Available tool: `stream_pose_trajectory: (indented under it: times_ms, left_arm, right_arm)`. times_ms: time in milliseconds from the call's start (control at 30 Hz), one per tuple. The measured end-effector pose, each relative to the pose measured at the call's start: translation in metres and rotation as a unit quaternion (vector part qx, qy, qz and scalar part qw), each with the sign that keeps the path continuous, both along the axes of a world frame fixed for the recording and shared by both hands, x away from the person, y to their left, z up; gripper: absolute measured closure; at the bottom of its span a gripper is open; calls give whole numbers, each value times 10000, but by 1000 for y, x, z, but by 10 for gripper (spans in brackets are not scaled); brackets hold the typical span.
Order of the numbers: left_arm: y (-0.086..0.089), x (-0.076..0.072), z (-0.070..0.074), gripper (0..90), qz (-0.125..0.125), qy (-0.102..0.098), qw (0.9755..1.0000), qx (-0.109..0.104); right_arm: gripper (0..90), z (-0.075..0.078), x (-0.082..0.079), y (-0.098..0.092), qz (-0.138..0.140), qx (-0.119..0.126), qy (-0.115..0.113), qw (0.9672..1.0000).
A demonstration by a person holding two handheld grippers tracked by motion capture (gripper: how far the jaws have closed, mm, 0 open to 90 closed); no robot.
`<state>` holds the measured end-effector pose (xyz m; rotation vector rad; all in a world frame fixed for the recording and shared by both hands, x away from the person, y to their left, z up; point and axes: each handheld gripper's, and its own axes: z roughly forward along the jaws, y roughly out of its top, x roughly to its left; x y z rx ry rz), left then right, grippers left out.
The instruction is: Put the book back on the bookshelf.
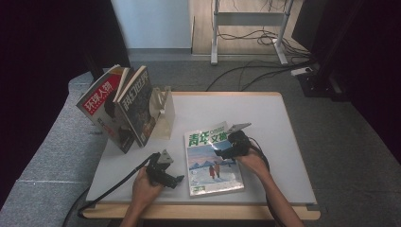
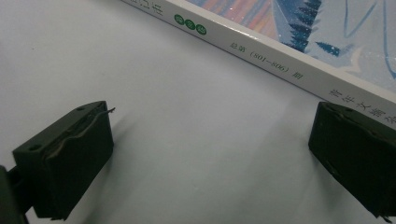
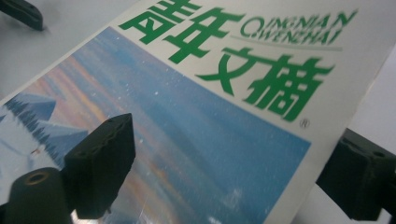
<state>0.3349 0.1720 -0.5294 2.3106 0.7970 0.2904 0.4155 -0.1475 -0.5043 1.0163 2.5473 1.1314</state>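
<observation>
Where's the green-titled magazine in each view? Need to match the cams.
High view: the magazine lies flat on the table, front centre, between the two grippers.
Left gripper view: its white spine runs along the top right, just beyond the open jaws.
Right gripper view: its cover spreads across the frame, one jaw over the cover, the other off its edge.
Shared landmark: the snowy blue cover picture.

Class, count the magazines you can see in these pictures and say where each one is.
3. One magazine lies flat on the table near the front edge. Two stand leaning at the rear left: a red one and a dark one beside it. More could be hidden behind those.
</observation>
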Motion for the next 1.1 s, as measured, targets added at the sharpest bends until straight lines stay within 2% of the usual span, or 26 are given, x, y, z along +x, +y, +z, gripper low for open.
stream_pose_trajectory:
  times_ms: [67,133,267,367,500,633,733,867,1033,1100]
  left_arm:
    - [0,0,0,0,1,1,10000,-2]
    - [0,0,0,0,0,1,10000,0]
    - [0,0,0,0,0,3,10000,-1]
    - [0,0,0,0,0,1,10000,4]
    - [0,0,0,0,-4,0,10000,8]
    - [0,0,0,0,8,2,10000,-7]
    - [0,0,0,0,-4,3,10000,4]
    - [0,0,0,0,-5,3,10000,8]
    - [0,0,0,0,-2,9,10000,6]
    - [0,0,0,0,-3,14,10000,4]
  right_arm:
    - [142,0,-2,-3,62,136,128,9998]
    - [172,1,-1,-4,72,237,132,9996]
    - [288,7,5,-2,1,342,112,9994]
    - [418,12,11,0,-31,463,55,9989]
    - [577,19,15,1,-90,380,-63,9992]
    - [752,25,13,1,-169,246,-86,9995]
    - [837,28,10,-1,-239,310,-42,9992]
    - [856,32,5,-3,-209,408,-56,9989]
    - [859,40,-4,-2,-119,399,-237,9989]
    - [860,45,-10,0,-44,355,-399,9986]
